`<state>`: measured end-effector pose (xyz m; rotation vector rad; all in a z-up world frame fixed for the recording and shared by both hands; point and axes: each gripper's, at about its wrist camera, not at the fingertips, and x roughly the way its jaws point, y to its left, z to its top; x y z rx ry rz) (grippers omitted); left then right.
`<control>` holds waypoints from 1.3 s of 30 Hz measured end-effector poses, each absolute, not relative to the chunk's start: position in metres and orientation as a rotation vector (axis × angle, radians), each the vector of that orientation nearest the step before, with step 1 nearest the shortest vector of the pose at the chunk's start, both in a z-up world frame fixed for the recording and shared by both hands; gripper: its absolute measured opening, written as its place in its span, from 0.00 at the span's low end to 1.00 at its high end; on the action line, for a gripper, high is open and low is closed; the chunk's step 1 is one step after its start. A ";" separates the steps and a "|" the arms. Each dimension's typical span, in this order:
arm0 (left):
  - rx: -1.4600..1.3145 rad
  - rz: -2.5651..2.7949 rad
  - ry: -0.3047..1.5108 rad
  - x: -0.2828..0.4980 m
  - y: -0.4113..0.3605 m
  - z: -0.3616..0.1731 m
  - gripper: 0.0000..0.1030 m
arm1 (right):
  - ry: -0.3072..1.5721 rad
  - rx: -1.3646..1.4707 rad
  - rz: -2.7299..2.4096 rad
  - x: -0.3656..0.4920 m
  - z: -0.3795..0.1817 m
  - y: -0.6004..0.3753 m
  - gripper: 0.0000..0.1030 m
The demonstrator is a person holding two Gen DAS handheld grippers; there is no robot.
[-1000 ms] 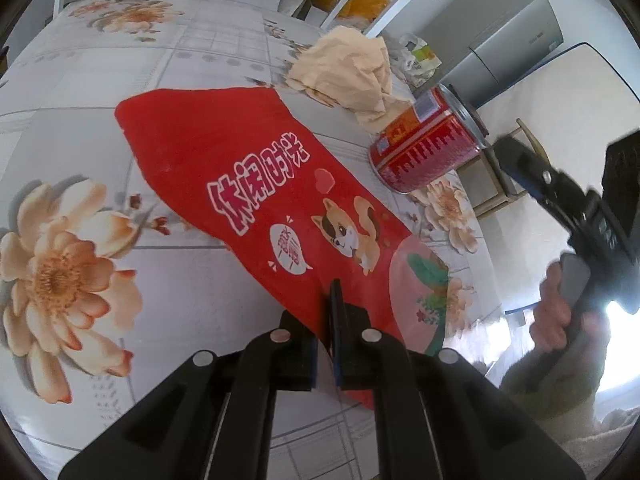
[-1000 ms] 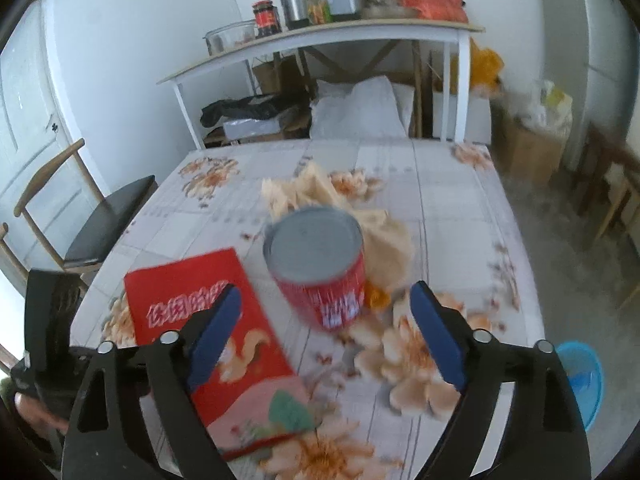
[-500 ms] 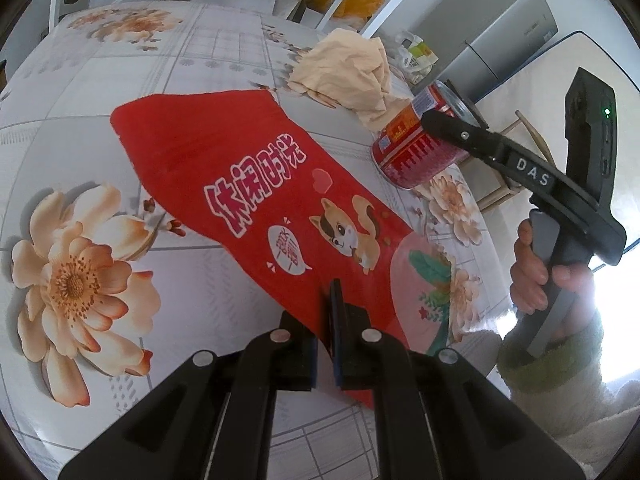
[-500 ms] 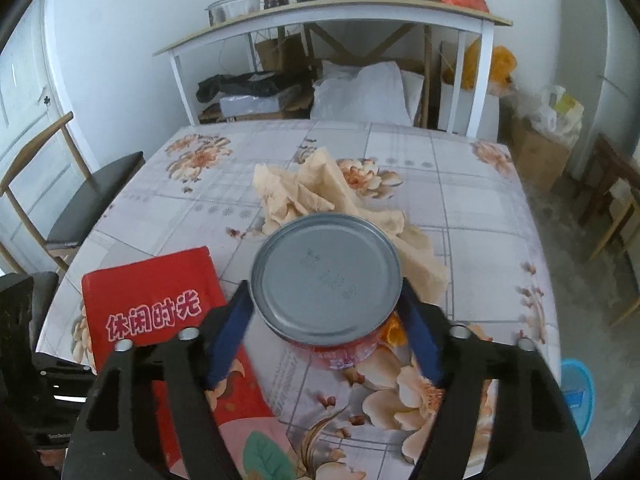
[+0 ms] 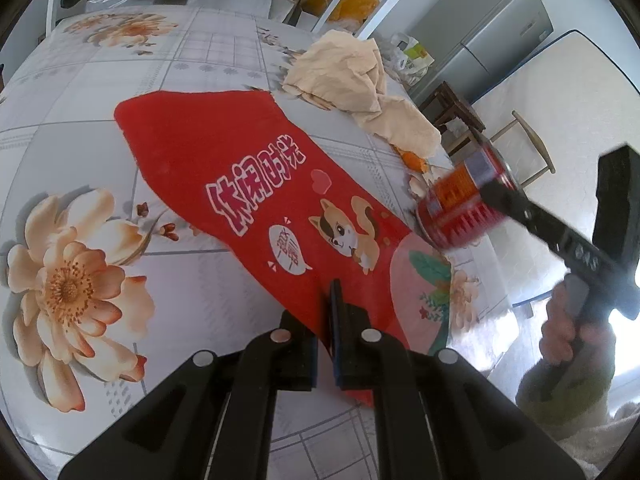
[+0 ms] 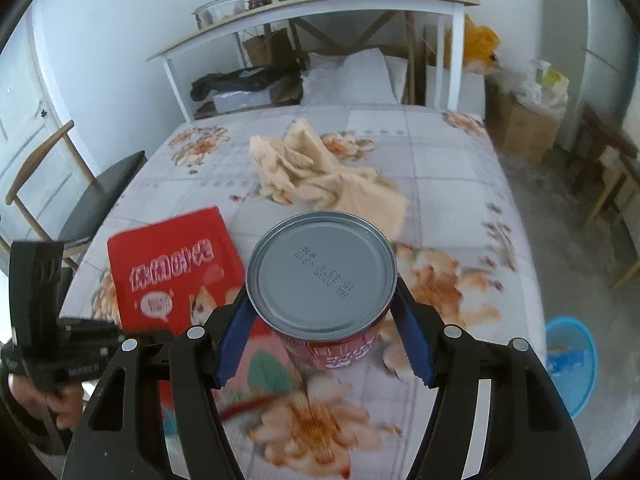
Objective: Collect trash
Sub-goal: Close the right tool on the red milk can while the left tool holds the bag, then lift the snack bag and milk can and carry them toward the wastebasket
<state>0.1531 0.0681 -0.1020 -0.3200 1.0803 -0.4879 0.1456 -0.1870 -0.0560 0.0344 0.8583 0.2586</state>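
The floral-clothed worktop [image 6: 452, 168] carries a red snack bag [image 5: 224, 168] near its front left corner, its near end pinched in the left claw [image 5: 326, 340], whose pads are pressed together on the bag. Crumpled beige paper [image 6: 320, 168] lies mid-worktop. By the front edge, the right claw [image 6: 322, 340] grips the red can [image 6: 324, 280] on both sides. A second ago its pads stood wide, the can beyond them; they closed in since.

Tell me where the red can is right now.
The red can sits between the right gripper pads, low centre in the right wrist view, with the red snack bag to its left and crumpled beige paper behind it.
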 end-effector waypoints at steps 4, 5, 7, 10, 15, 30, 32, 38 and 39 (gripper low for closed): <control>-0.326 -0.485 1.079 0.152 0.068 -0.103 0.04 | 0.852 0.020 0.236 0.138 -0.058 -0.187 0.61; -0.327 -0.484 1.079 0.152 0.067 -0.103 0.04 | 0.848 0.017 0.235 0.138 -0.058 -0.186 0.61; -0.328 -0.483 1.080 0.152 0.067 -0.102 0.04 | 0.843 0.019 0.229 0.139 -0.059 -0.185 0.61; -0.328 -0.483 1.085 0.152 0.066 -0.102 0.04 | 0.837 0.025 0.218 0.141 -0.060 -0.185 0.61; -0.328 -0.486 1.084 0.151 0.065 -0.101 0.04 | 0.840 0.042 0.214 0.143 -0.064 -0.186 0.62; -0.334 -0.490 1.054 0.151 0.063 -0.089 0.02 | 0.831 0.081 0.201 0.140 -0.060 -0.196 0.61; -0.334 -0.490 1.049 0.151 0.063 -0.087 0.01 | 0.824 0.079 0.203 0.140 -0.057 -0.196 0.61; -0.323 -0.495 1.025 0.147 0.064 -0.077 0.01 | 0.809 0.073 0.214 0.139 -0.054 -0.194 0.61; -0.320 -0.495 1.022 0.147 0.064 -0.075 0.01 | 0.808 0.071 0.216 0.139 -0.053 -0.193 0.61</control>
